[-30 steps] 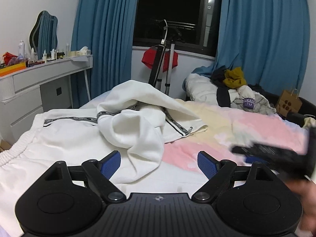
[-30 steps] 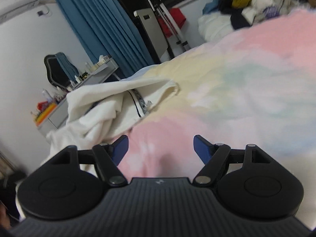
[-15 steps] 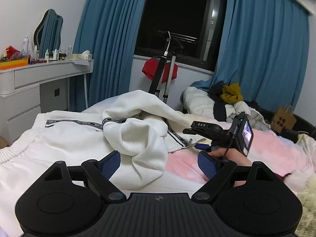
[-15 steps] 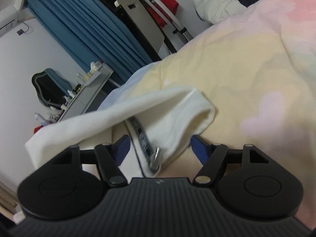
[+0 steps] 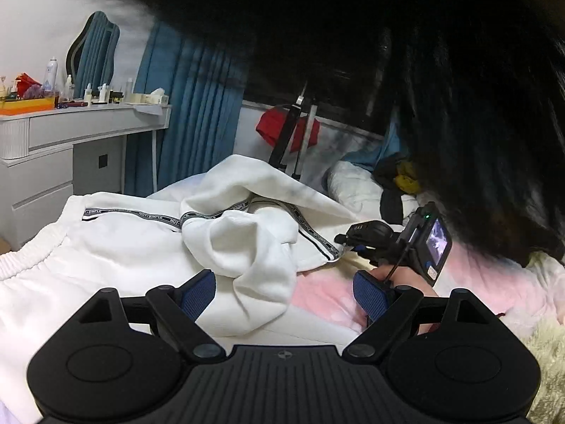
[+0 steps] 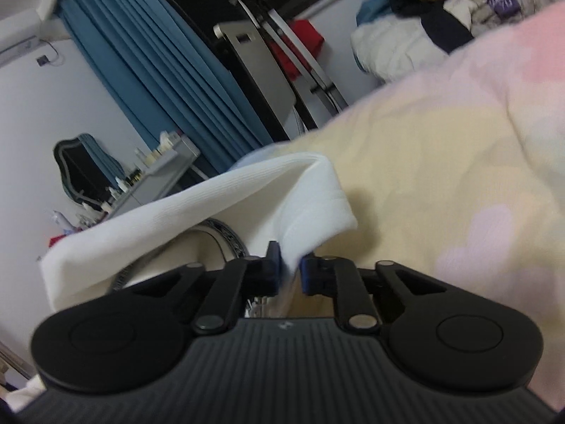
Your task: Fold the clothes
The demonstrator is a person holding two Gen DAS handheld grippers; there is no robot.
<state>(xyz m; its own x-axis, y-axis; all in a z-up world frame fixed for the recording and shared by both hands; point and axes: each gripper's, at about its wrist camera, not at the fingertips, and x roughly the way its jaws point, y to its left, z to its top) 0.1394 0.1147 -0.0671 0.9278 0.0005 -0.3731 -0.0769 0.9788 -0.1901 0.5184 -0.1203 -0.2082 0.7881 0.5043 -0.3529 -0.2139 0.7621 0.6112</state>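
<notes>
A: Where's the garment?

B: The white garment (image 5: 148,243) lies crumpled across the bed (image 6: 441,183), its elastic waistband toward the near left and a striped trim band running over the heap. One limb is bunched into a lump at the middle

A: And the tongs?

B: The right gripper (image 6: 289,265) has its jaws together, clamped on the garment's far hem corner, with white cloth pinched between the blue pads. The left gripper (image 5: 282,293) hangs with its jaws wide apart above the near part of the cloth, holding nothing

A: How will it handle?

B: I'd judge it soft, thick fleece: light enough for one corner grip, but limp, so it will sag and drag instead of keeping a shape. It doesn't look slippery or fragile. The ribbed hem and the waistband seem the firmest places to take hold; the loose lump in the middle would only stretch

A: Room to move?

B: To the right, the pink and yellow blanket is open, good for spreading out. The dresser (image 5: 70,148) stands beyond the left edge of the bed, and a clothes pile (image 6: 459,10) sits at the far end. Dark hair (image 5: 423,70) covers much of the left view, so the upper right there is hidden
</notes>
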